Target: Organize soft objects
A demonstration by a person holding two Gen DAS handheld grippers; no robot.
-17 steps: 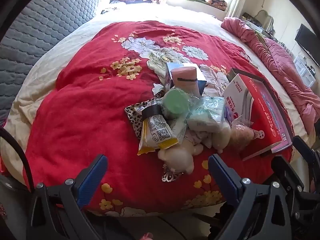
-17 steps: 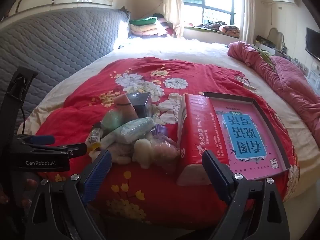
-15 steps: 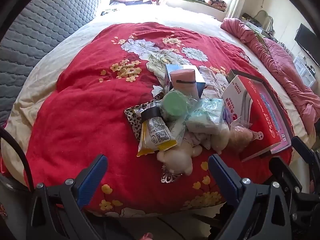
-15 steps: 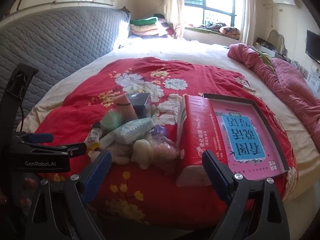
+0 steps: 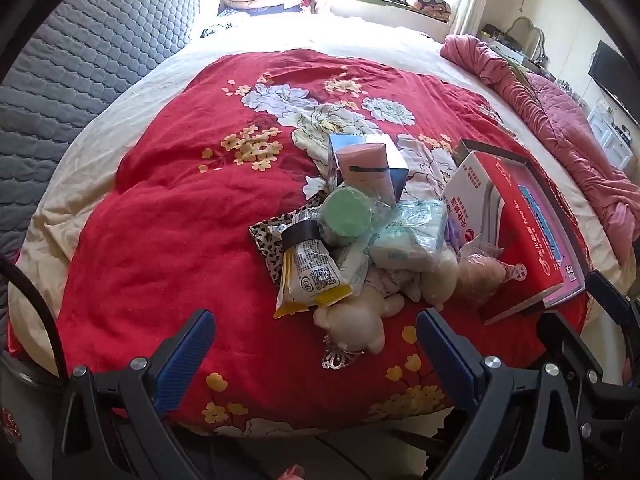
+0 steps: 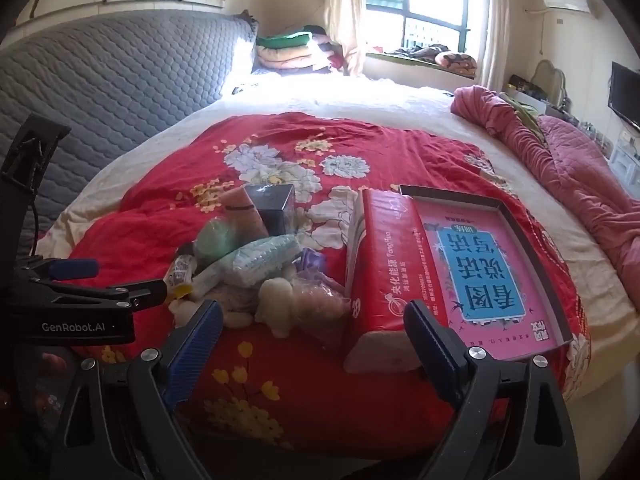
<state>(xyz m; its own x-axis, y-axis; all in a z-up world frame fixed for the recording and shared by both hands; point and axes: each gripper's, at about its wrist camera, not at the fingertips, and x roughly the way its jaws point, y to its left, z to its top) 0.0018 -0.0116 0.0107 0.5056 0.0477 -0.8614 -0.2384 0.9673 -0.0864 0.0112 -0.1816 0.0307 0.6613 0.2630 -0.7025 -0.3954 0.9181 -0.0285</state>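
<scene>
A pile of small items lies on the red floral blanket (image 5: 160, 248): a white plush toy (image 5: 356, 320), a yellow snack packet (image 5: 312, 280), a green round pack (image 5: 346, 216), a pale tissue pack (image 5: 412, 236), a pink tube (image 5: 366, 168) and a pinkish bagged ball (image 5: 478, 276). My left gripper (image 5: 316, 344) is open and empty, just short of the plush toy. My right gripper (image 6: 312, 336) is open and empty, in front of the cream plush (image 6: 276, 300) and the red tissue pack (image 6: 384, 264).
A shallow box lid with a pink and blue printed sheet (image 6: 480, 264) lies right of the pile. A grey quilted headboard (image 6: 100, 92) is at the left. A pink quilt (image 6: 568, 160) is bunched at the right. The left gripper's body (image 6: 80, 300) shows in the right wrist view.
Both grippers have eased slightly forward toward the pile. Nothing on the bed has moved.
</scene>
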